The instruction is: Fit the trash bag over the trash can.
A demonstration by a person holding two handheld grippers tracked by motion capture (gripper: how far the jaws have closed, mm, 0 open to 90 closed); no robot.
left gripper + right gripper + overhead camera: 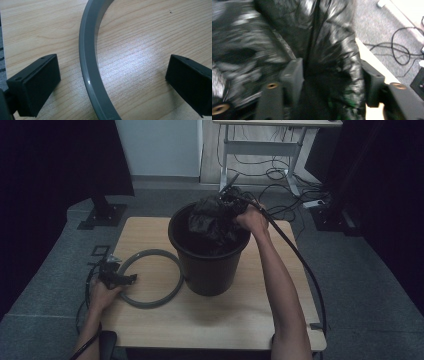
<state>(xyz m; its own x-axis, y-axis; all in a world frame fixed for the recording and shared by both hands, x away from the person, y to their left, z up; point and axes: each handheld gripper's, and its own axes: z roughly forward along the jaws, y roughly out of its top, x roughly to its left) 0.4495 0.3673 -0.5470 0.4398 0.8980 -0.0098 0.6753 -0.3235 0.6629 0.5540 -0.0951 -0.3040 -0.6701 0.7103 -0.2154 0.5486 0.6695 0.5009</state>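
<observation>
Hanging crumpled from the right tongs (235, 200), black bag (212, 220) drooping into bucket (207, 265).

The bag (212, 220) I'm working is black, glossy, crumpled plastic, bunched up at the mouth of the bucket (207, 265) and spilling over its far rim. Up close its folds (329, 50) hang shiny and creased. The bucket is black, round, upright, standing mid-surface. The grey ring (150, 277) lies flat just left of the bucket, its smooth band (87, 62) curving on the wood.
</observation>
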